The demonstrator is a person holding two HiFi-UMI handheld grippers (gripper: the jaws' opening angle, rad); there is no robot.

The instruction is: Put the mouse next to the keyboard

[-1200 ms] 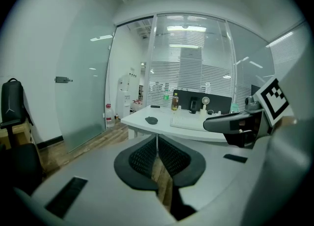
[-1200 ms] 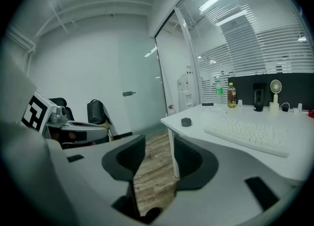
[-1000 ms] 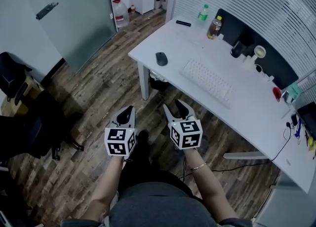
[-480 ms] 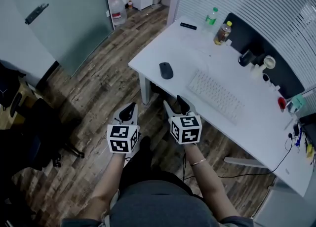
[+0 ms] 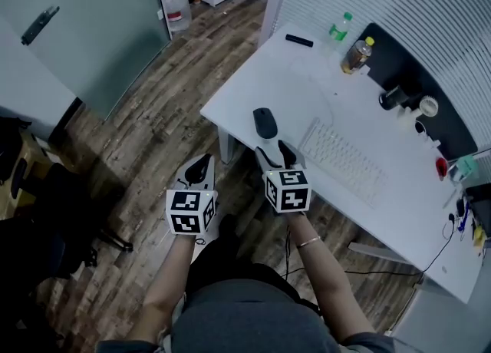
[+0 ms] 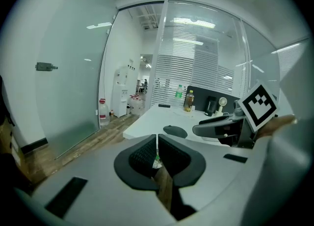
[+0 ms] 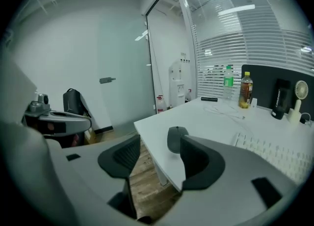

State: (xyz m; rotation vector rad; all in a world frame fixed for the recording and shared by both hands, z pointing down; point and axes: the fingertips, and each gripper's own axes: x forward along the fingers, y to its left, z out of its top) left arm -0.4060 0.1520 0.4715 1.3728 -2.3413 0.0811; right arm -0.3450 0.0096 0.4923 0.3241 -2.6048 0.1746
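Note:
A black mouse (image 5: 265,123) lies on the white desk (image 5: 253,83) near its front corner, left of the white keyboard (image 5: 343,161). My right gripper (image 5: 275,153) reaches over the desk's edge just short of the mouse. Its jaws have just been opening and stand open, with nothing between them. In the right gripper view the mouse (image 7: 176,139) shows just beyond the gap of the right gripper (image 7: 159,157), with the keyboard (image 7: 274,154) to the right. My left gripper (image 5: 199,167) hangs over the wooden floor, left of the desk. In its own view the left gripper (image 6: 157,140) is shut and empty.
Two bottles (image 5: 357,56), a black remote (image 5: 298,40), a cup and a small fan (image 5: 426,106) stand along the desk's back. Water jugs (image 5: 172,2) sit on the floor by the glass door. A black chair (image 5: 46,206) is at the left.
Both grippers have moved forward toward the desk. The right one has come over the desk's edge close to the mouse, and its jaws stand wider apart.

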